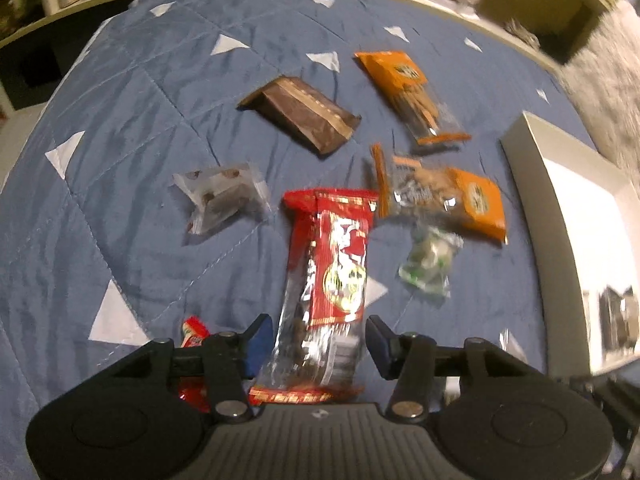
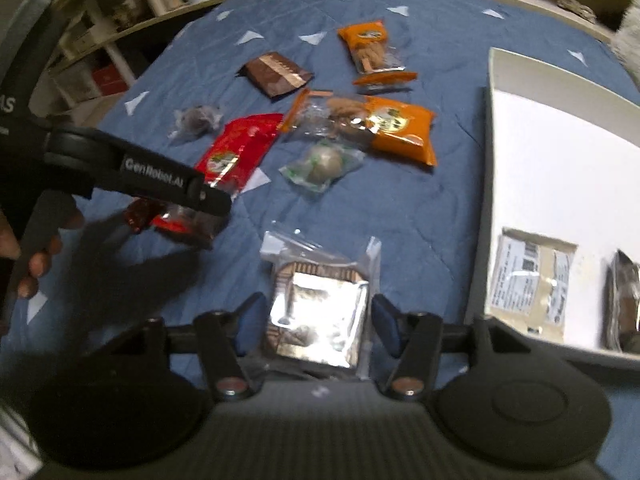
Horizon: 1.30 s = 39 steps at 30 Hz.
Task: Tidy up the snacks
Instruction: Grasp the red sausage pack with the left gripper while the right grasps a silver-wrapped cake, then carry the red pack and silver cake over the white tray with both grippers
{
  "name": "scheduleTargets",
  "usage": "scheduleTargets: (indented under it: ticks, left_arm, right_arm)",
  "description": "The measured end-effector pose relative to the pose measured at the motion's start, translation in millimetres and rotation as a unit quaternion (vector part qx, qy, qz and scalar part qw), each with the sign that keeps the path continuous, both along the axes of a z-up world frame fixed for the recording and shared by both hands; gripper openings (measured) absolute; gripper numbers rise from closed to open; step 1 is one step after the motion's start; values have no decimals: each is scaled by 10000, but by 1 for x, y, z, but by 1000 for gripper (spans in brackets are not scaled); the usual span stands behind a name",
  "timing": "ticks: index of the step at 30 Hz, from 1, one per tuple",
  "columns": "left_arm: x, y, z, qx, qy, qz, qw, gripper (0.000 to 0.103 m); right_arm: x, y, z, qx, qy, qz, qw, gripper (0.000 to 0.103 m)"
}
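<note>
Snack packets lie scattered on a blue quilted bed cover (image 1: 120,128). In the left wrist view my left gripper (image 1: 316,340) is open, its blue-padded jaws on either side of a long red packet (image 1: 332,264), not pressing it. In the right wrist view my right gripper (image 2: 318,322) is open around a clear-and-silver packet (image 2: 320,312) lying on the cover. The left gripper's black body (image 2: 160,180) shows there, over the red packet (image 2: 236,152). A white box (image 2: 560,184) on the right holds a beige labelled packet (image 2: 532,284) and a dark packet (image 2: 624,304).
Also on the cover: two orange packets (image 2: 400,132) (image 2: 368,52), a brown packet (image 2: 276,74), a green-and-clear sweet (image 2: 324,164), a clear packet with dark pieces (image 2: 196,120) and a small red sweet (image 1: 194,332). Shelves (image 2: 120,40) with jars stand beyond the bed.
</note>
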<state>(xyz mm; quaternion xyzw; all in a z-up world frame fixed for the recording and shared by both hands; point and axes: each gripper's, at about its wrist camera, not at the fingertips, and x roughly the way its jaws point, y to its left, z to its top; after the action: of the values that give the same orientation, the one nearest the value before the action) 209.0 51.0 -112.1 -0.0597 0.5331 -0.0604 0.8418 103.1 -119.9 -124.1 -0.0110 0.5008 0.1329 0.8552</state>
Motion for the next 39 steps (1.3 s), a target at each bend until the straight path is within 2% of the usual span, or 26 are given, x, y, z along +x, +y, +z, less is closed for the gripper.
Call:
scheduleTargets:
  ticks: [1, 7, 12, 15, 27, 39]
  left_arm:
    - [2, -1, -1, -21, -12, 62, 10000, 54]
    - [14, -6, -5, 3, -107, 79, 9999, 54]
    - [20, -11, -8, 171, -79, -97, 9998, 53]
    - [19, -14, -8, 362, -88, -186, 9991, 45]
    - [-2, 2, 2, 61, -81, 460, 9989, 41]
    - [-26, 11, 42, -441, -655, 856, 9932, 41]
  right_arm:
    - [-1, 1, 0, -37, 24, -90, 9999, 77]
    - [4, -3, -9, 86, 240, -488, 9985, 77]
    - [11, 0, -16, 15, 295, -331, 9990, 70]
    - [10, 5, -17, -53, 264, -215, 9994, 67]
    - [4, 0, -8, 76, 59, 62, 9999, 61]
    - [-2, -29, 33, 336, -465, -160, 9982, 61]
